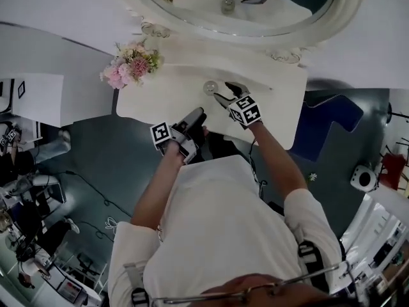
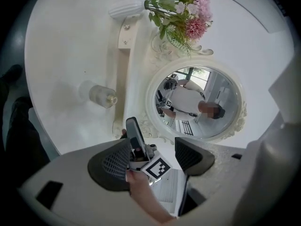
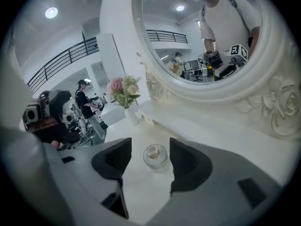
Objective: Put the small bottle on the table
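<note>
The small clear glass bottle (image 1: pixel 210 87) with a gold neck stands upright on the white dressing table (image 1: pixel 275 117), near its back ledge. My right gripper (image 1: pixel 225 93) is open just in front of it. In the right gripper view the bottle (image 3: pixel 155 157) sits between the two jaws of the right gripper (image 3: pixel 150 147), with a gap on each side and no pad touching it. My left gripper (image 1: pixel 195 116) hangs at the table's front edge, open and empty. In the left gripper view the left gripper (image 2: pixel 150 157) points at the right gripper (image 2: pixel 137 145), and the bottle (image 2: pixel 102 96) lies beyond.
A vase of pink flowers (image 1: pixel 132 65) stands at the table's left end. A round white-framed mirror (image 1: pixel 255 18) rises behind the table, with a raised ledge below it. Dark floor with cables and a blue shape surrounds the table. People stand farther off in the room.
</note>
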Tool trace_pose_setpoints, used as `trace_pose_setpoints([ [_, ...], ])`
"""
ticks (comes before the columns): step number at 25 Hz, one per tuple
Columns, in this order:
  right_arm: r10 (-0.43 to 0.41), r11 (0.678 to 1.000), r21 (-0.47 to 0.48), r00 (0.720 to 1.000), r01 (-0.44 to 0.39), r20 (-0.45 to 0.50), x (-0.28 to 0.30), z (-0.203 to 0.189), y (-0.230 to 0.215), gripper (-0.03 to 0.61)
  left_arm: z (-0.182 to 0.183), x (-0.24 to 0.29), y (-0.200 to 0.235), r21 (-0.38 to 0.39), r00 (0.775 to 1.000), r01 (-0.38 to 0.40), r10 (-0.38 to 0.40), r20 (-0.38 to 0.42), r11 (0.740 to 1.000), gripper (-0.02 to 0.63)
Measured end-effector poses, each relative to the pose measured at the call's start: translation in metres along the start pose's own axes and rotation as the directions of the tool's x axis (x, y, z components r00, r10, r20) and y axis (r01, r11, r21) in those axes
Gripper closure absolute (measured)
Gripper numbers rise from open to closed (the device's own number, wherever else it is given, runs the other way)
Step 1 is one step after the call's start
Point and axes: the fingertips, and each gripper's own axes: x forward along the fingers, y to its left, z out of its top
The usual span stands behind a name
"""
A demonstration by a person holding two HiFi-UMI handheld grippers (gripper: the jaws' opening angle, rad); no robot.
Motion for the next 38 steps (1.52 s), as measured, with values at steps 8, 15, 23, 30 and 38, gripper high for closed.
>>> trace_pose_setpoints([
  [8,-0.090,0.993,0.083,0.993,0.084,0.071,-0.050,0.016,0.031,0.398,-0.003,-0.003,-0.020,0.089,0.989,-0.001,0.015,-0.148,0.996,0.327],
  [15,-0.180,0.977,0.138,0.977,0.164,0.112,-0.077,0.027,0.074,0.473,-0.005,-0.022,-0.039,0.248,0.965,-0.003,0.068,-0.252,0.969,0.419],
  [23,-0.311,0.941,0.190,0.937,0.280,0.161,-0.114,0.031,0.118,0.558,-0.003,-0.052,-0.042,0.486,0.945,-0.005,0.163,-0.284,0.874,0.581],
  [30,-0.396,0.910,0.207,0.901,0.359,0.177,-0.152,0.029,0.143,0.572,-0.013,-0.071,-0.062,0.770,0.930,0.065,0.242,-0.278,0.634,0.611],
  [38,-0.406,0.911,0.170,0.885,0.375,0.226,-0.188,0.037,0.134,0.572,-0.026,-0.067,-0.099,0.951,0.949,0.061,0.277,-0.150,0.304,0.611],
])
